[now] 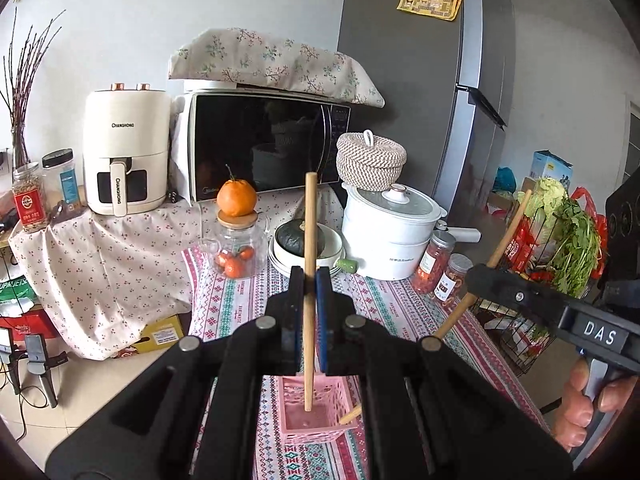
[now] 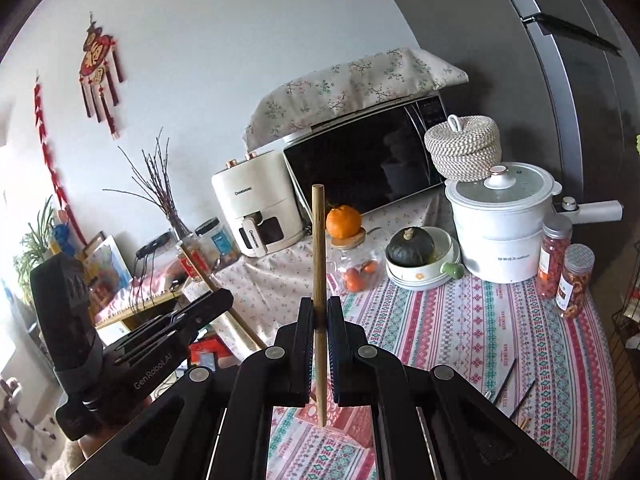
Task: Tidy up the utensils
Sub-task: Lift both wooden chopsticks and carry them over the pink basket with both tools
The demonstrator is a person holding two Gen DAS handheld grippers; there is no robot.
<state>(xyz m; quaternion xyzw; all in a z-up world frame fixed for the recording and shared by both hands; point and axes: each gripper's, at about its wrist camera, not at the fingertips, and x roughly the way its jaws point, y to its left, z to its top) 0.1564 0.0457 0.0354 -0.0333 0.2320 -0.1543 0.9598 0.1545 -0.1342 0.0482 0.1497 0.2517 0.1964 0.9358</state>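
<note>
Sitting on the patterned tablecloth (image 1: 240, 312) is the pink basket (image 1: 316, 412), the landmark for everything else, and it is already holding one wooden stick, whose tip (image 1: 351, 414) is leaning out over its right rim, so the sorting is looking partly done. The left gripper (image 1: 310, 280) is clamping a wooden chopstick (image 1: 310, 240) between its jaws; that stick is standing nearly upright, its long axis running straight up and down, its lower end hanging directly over the basket's opening and its top pointing at the ceiling. The right gripper (image 2: 319, 312) is likewise clenched on a second chopstick (image 2: 319, 248), also close to vertical in its own view, though from the left wrist view it is slanting, off to the right of the basket. Neither stick is in the basket yet. Lying flat on the cloth, well to the right of the basket, are two dark chopsticks (image 2: 506, 380), apparently waiting to be gathered.
</note>
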